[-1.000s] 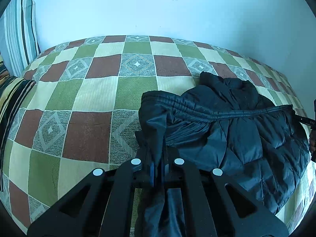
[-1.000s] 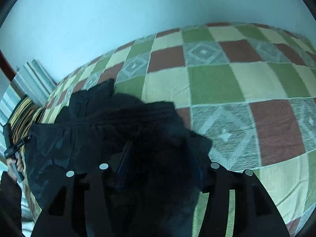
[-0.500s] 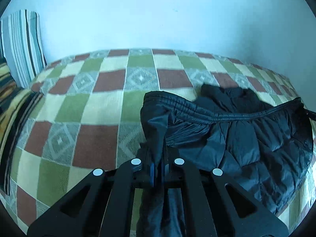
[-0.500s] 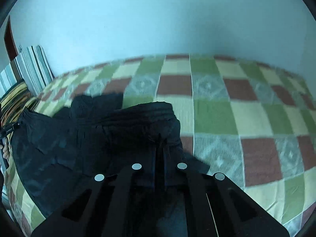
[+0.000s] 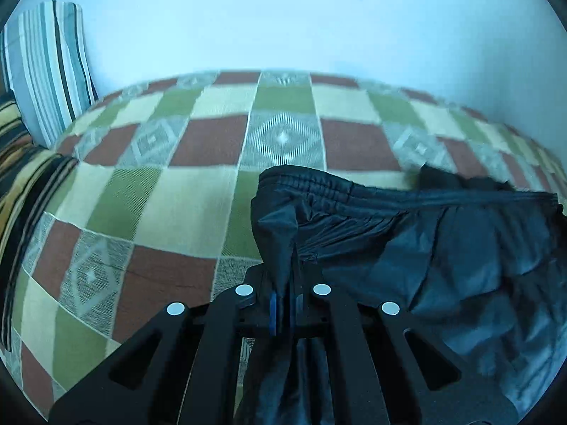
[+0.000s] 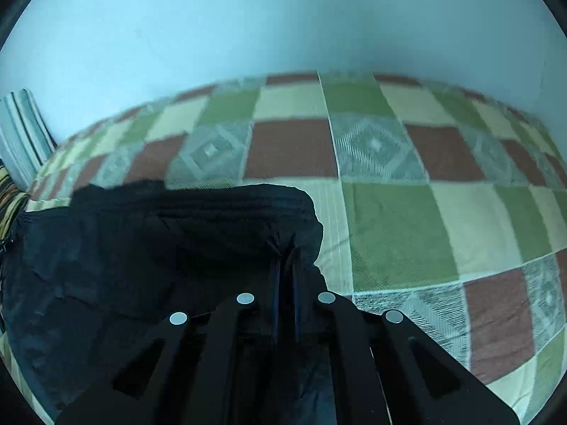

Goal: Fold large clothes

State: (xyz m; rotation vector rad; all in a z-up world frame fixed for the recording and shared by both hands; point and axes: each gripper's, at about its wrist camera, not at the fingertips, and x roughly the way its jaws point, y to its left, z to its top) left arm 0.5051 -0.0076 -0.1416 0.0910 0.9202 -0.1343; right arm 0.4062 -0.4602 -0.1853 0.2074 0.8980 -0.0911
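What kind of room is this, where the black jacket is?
Probably a bedroom. A checkered bedspread covers what looks like a bed, striped pillows stand at one end against a plain wall, and the black jacket lies on top.

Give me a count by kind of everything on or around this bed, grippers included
Hand-held gripper: 2, left and right, both shut on the jacket
Black jacket: 1
Checked bedspread: 1
Striped pillow: 1
Yellow-and-black striped cloth at the bed's edge: 1
Total: 6
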